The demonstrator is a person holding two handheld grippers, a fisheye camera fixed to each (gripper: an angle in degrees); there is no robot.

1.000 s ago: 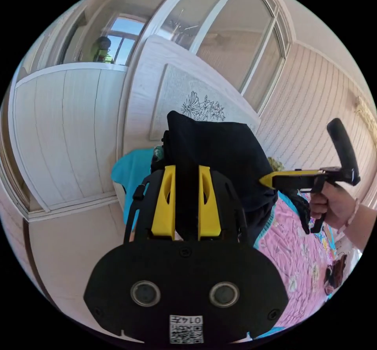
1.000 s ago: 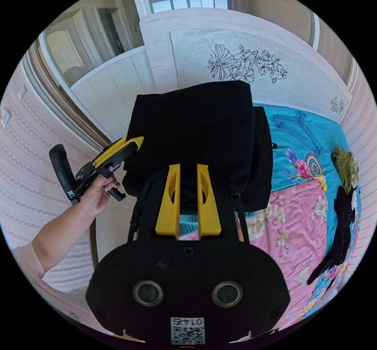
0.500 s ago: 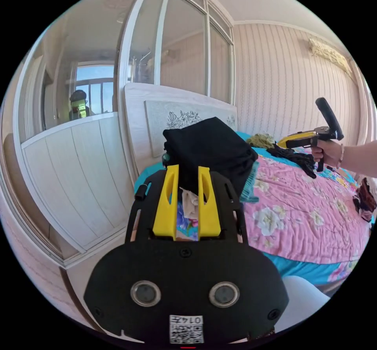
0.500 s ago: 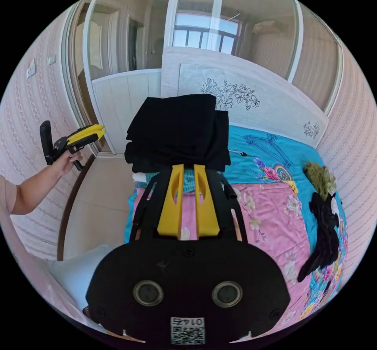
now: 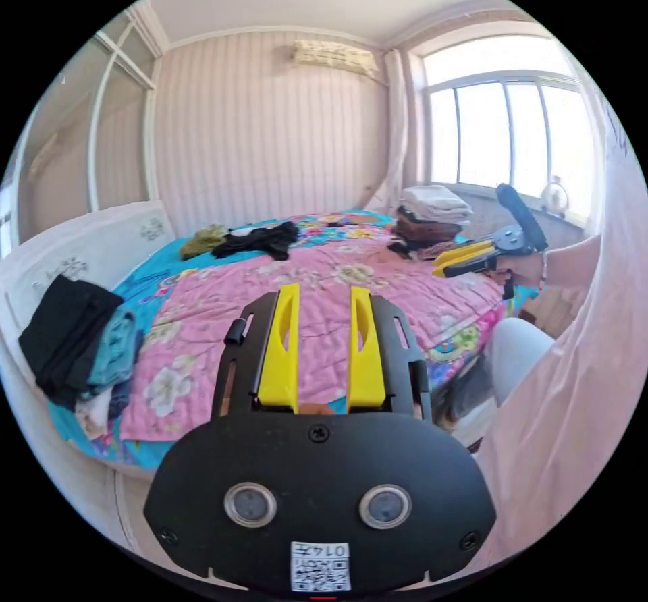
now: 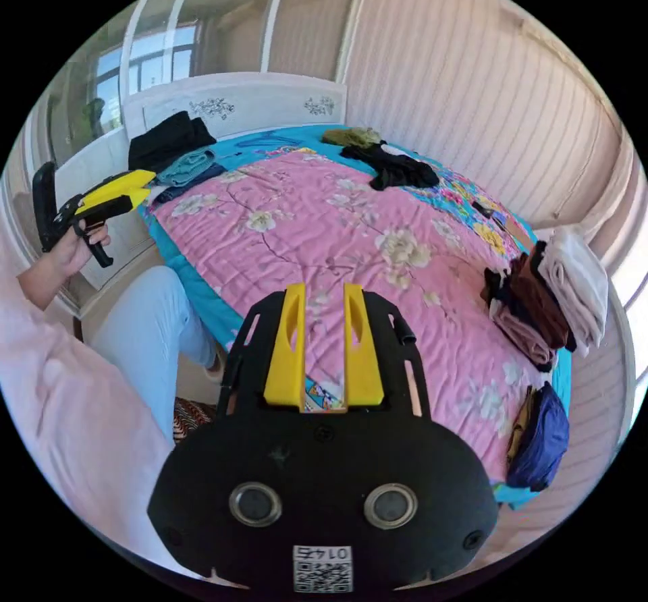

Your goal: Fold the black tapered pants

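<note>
Your left gripper point(image 5: 322, 298) has two smooth yellow plastic jaws on a black frame; they stand apart with nothing between them, above the quilted pink floral bedspread point(image 5: 378, 291). Your right gripper point(image 6: 322, 298) is built the same, and its jaws are also parted and empty. In the left gripper view the right gripper's jaws look nearly together, so its width is hard to judge from there.

The black tapered pants point(image 6: 169, 140) lie folded into a soft flat rectangle on top of one stack at the head of the bed, just beside the white headboard point(image 6: 270, 99). Under them you can see a teal folded piece point(image 6: 185, 165) and a darker blue one.

Count three groups of cloth besides that stack: a loose black and olive heap point(image 6: 391, 165) near the far wall, a tidy pile of brown, mauve and white folds point(image 6: 547, 295) at the bed's edge, and a navy bundle point(image 6: 543, 440) past it.

Half a second ago both grippers hovered right at the pants; now both have pulled well away, and the pants sit alone on the stack.
</note>
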